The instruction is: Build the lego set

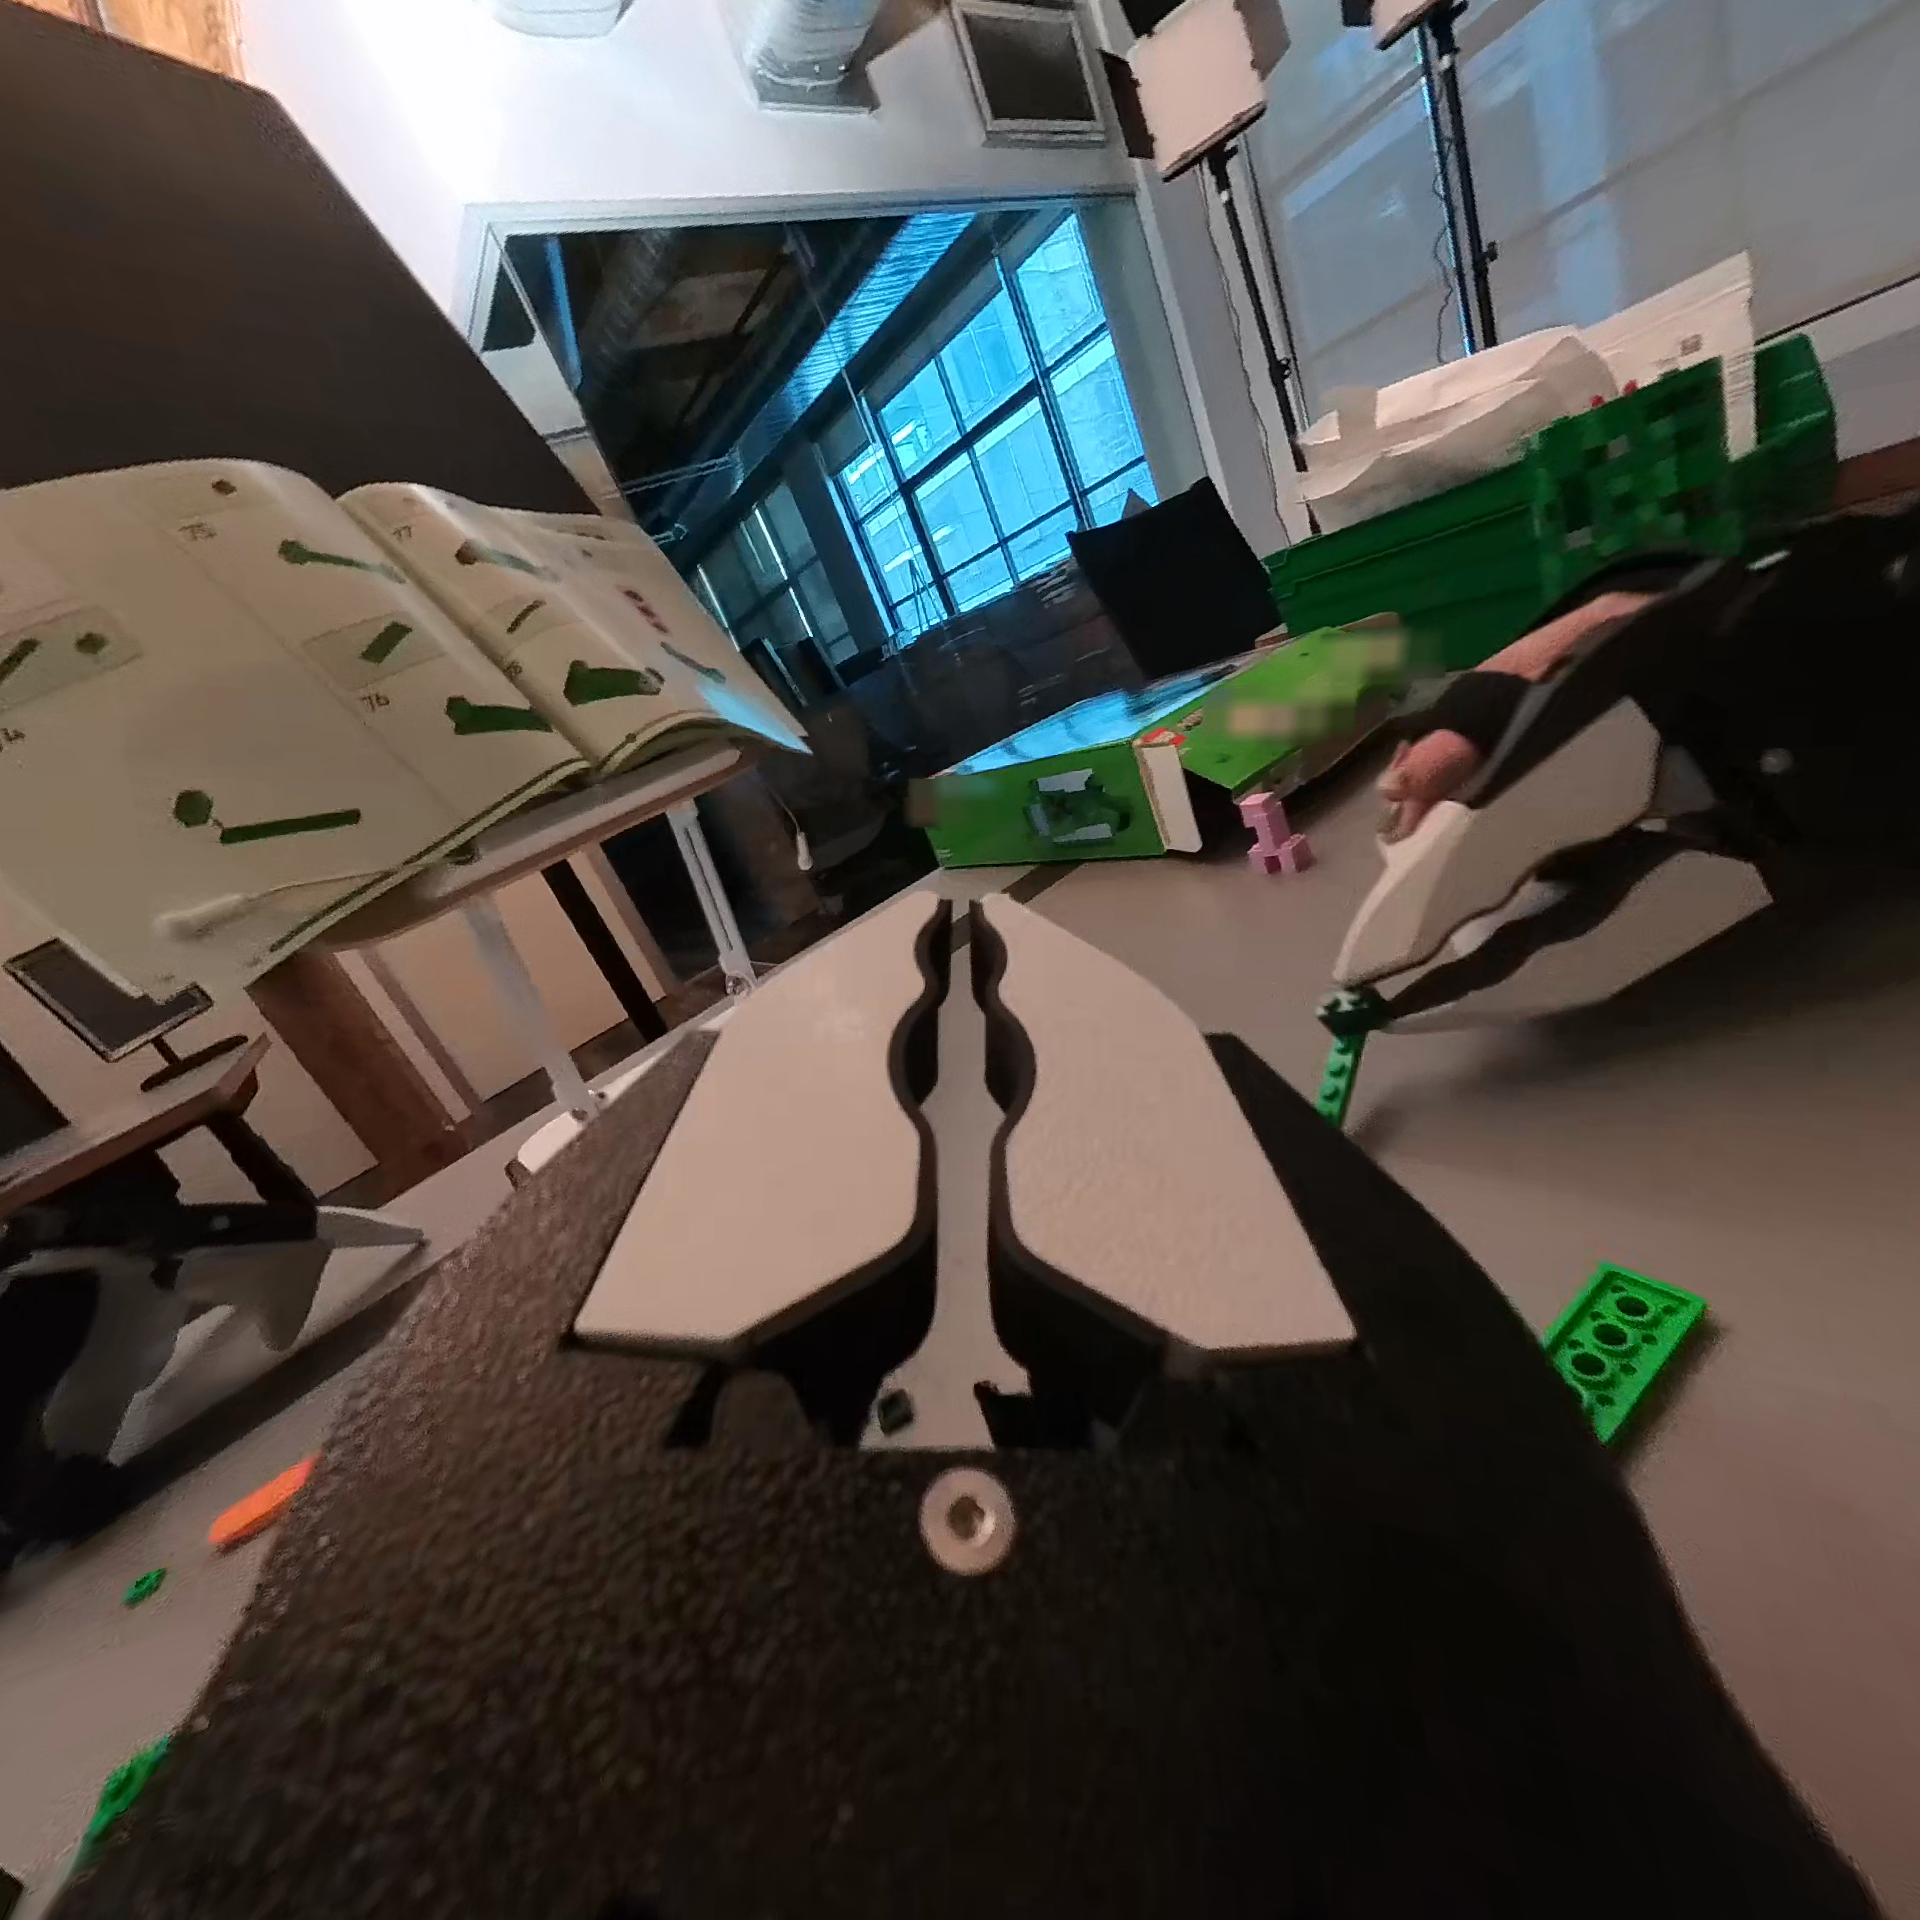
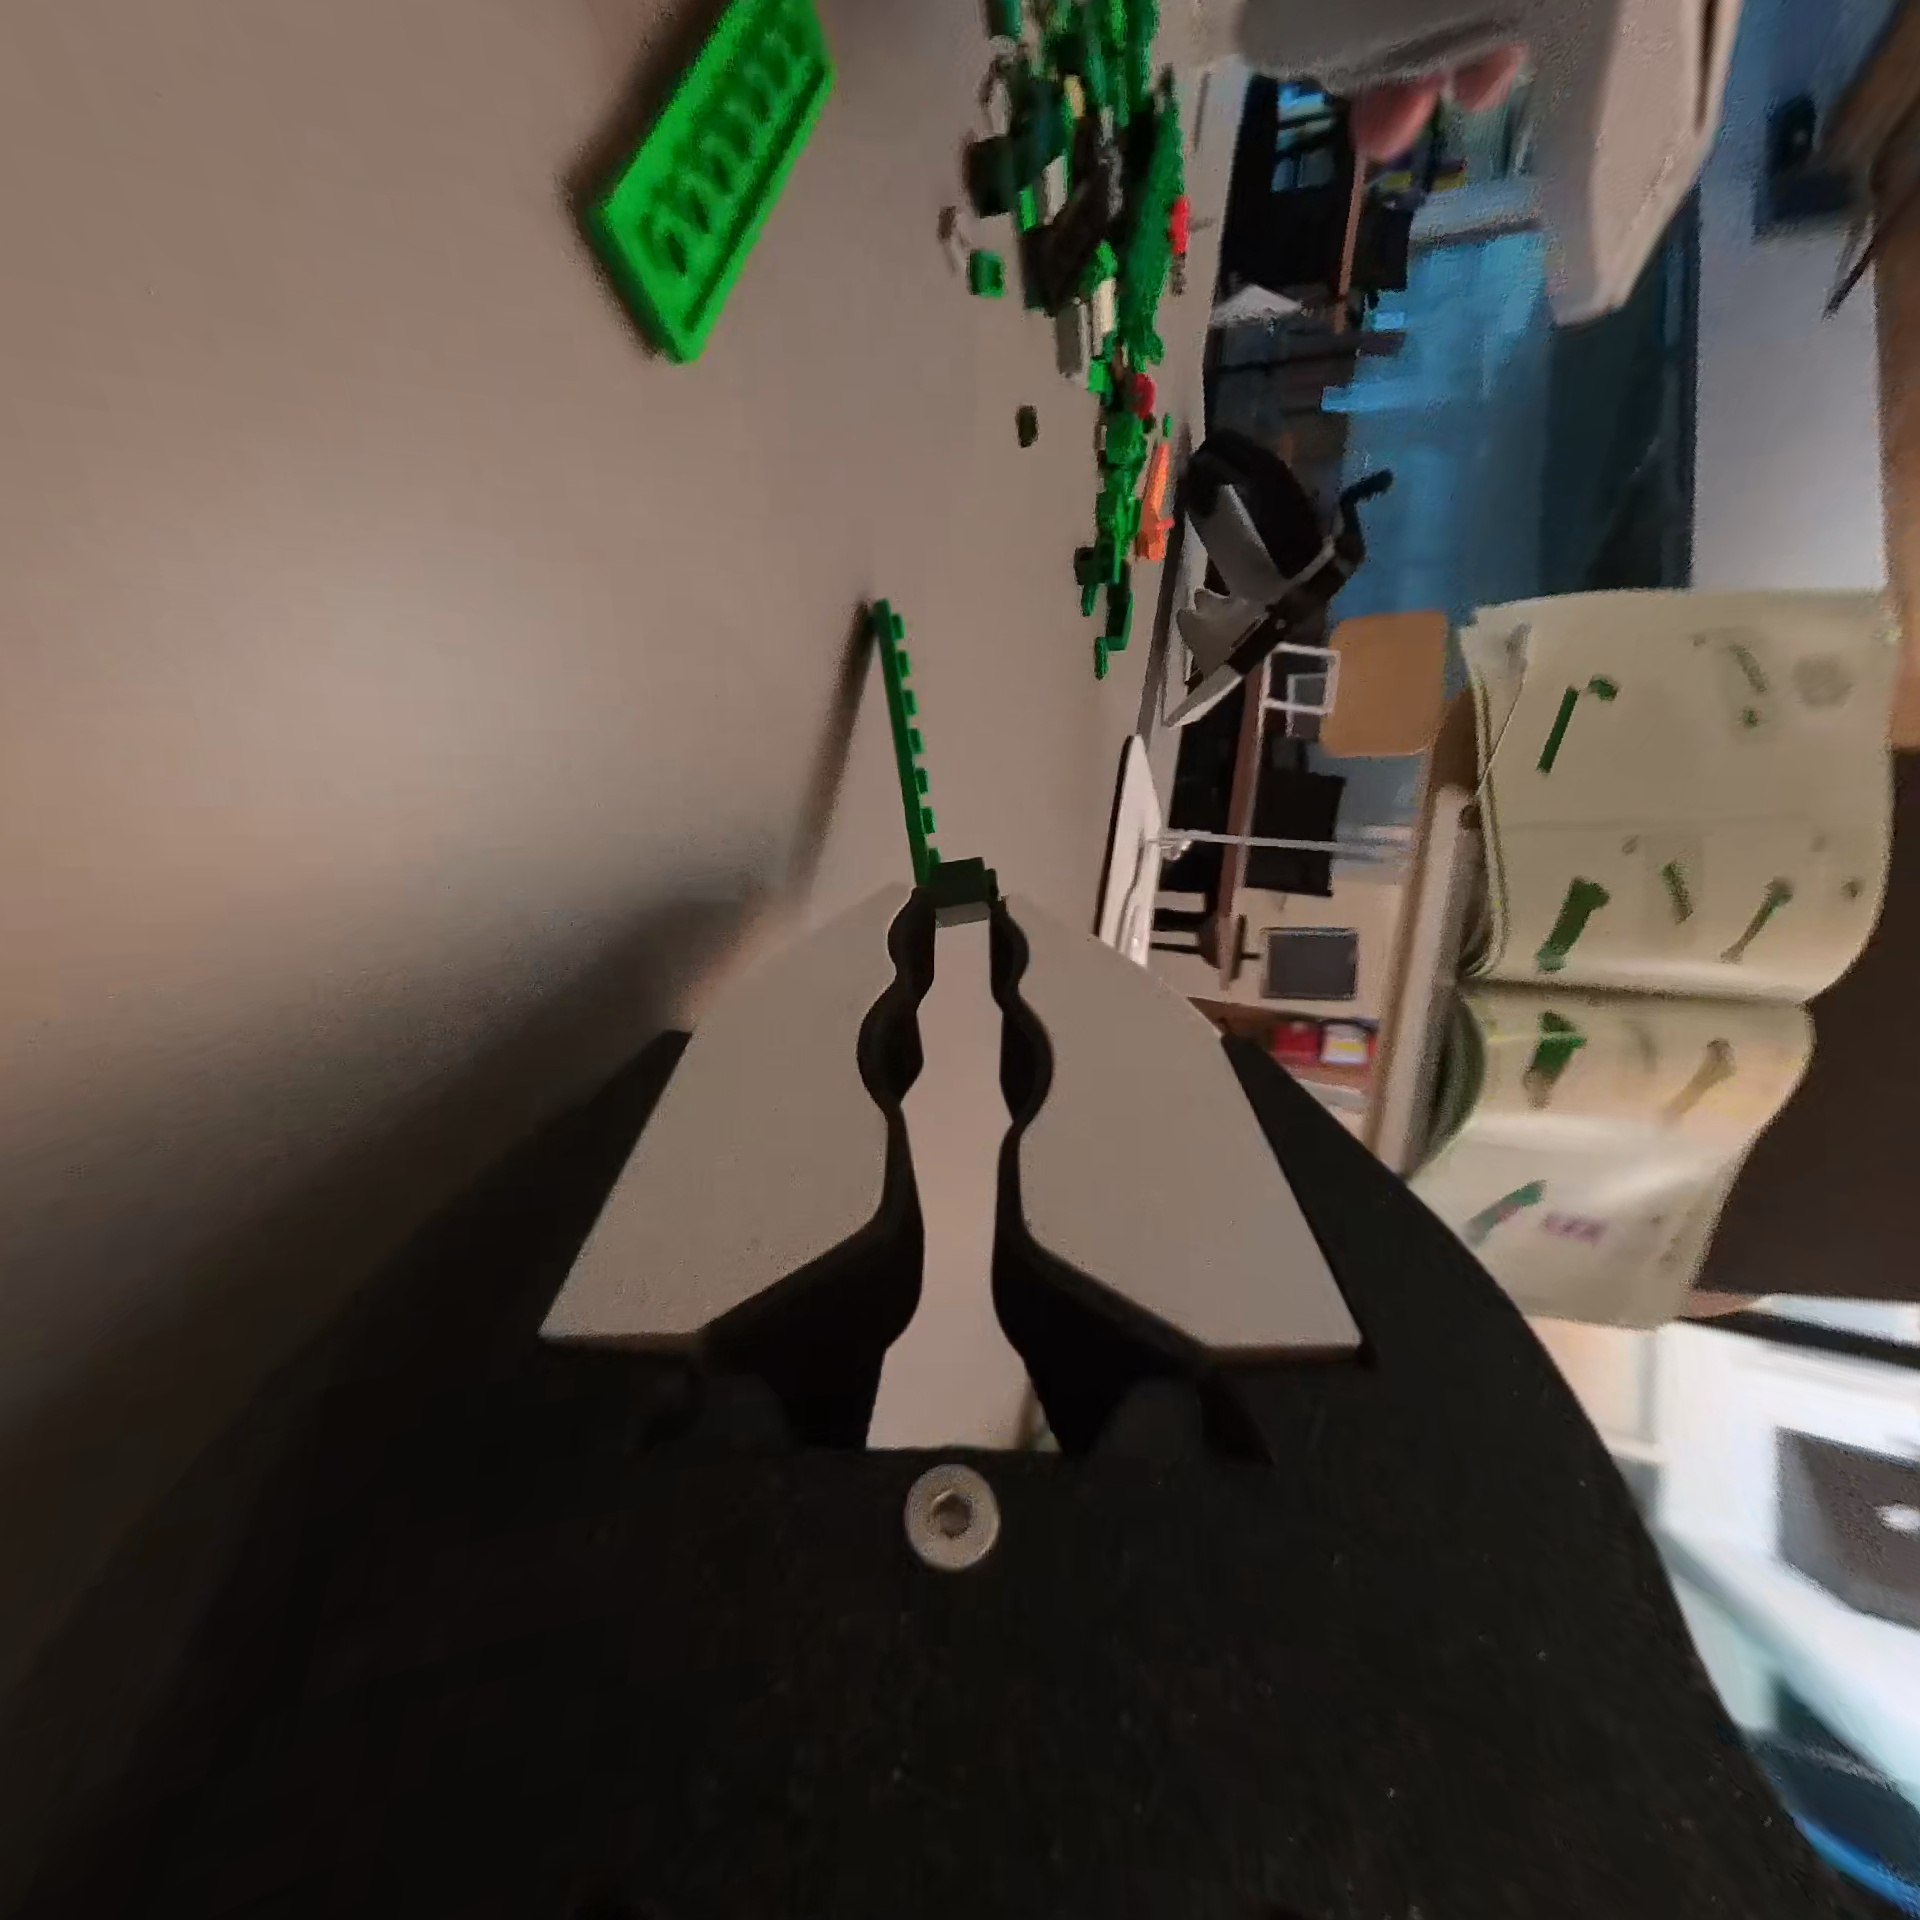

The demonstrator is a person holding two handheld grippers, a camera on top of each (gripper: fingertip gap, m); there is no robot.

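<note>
My left gripper is shut and empty, held above the grey table and pointing at the far room. My right gripper is shut on the end of a long thin dark green lego plate. The plate's other end rests on the table. The left wrist view shows the right gripper at the right, with the plate hanging from its tips down to the table. A bright green plate lies upside down near my left gripper; it also shows in the right wrist view.
An open instruction booklet stands on a stand at the left. A green lego box, a small pink lego figure and green bins are at the far side. A heap of loose green pieces lies on the table.
</note>
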